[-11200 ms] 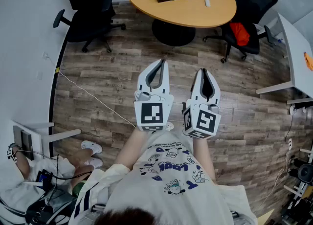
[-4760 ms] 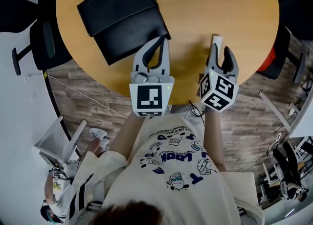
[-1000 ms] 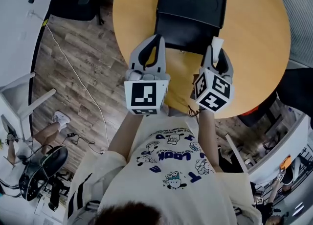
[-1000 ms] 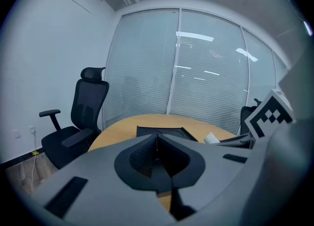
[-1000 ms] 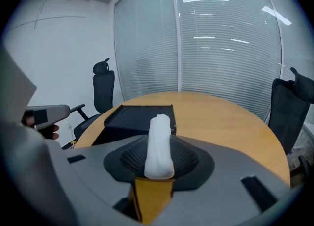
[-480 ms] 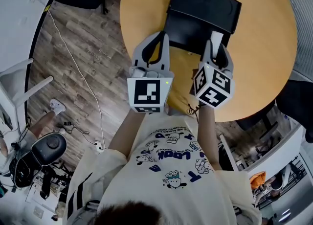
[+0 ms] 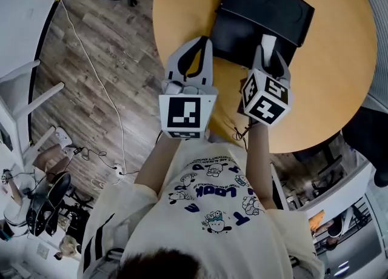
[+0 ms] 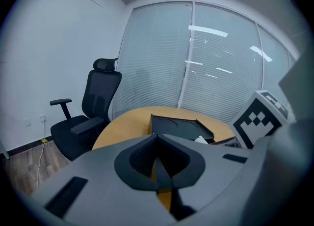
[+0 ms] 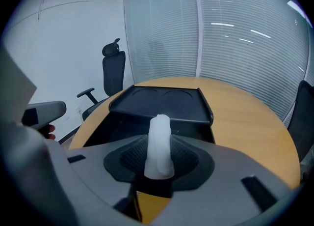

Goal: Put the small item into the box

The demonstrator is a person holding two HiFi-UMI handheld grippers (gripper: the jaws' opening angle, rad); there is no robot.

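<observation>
While I stand over the round wooden table [image 7: 339, 71], the black box [image 7: 267, 5] lies on it with its open half nearer me. My right gripper [image 7: 268, 53] is clamped on the white item [image 7: 268, 42], whose end pokes past the jaws at the box's near edge. My left gripper [image 7: 205, 42] sits left of the box, jaws closed together with nothing in them. Plank floor [image 7: 103, 71] and a trailing cable [image 7: 115, 126] lie left of the box. Beyond it stand a black chair [image 8: 93, 112] and blinds [image 8: 221, 58].
</observation>
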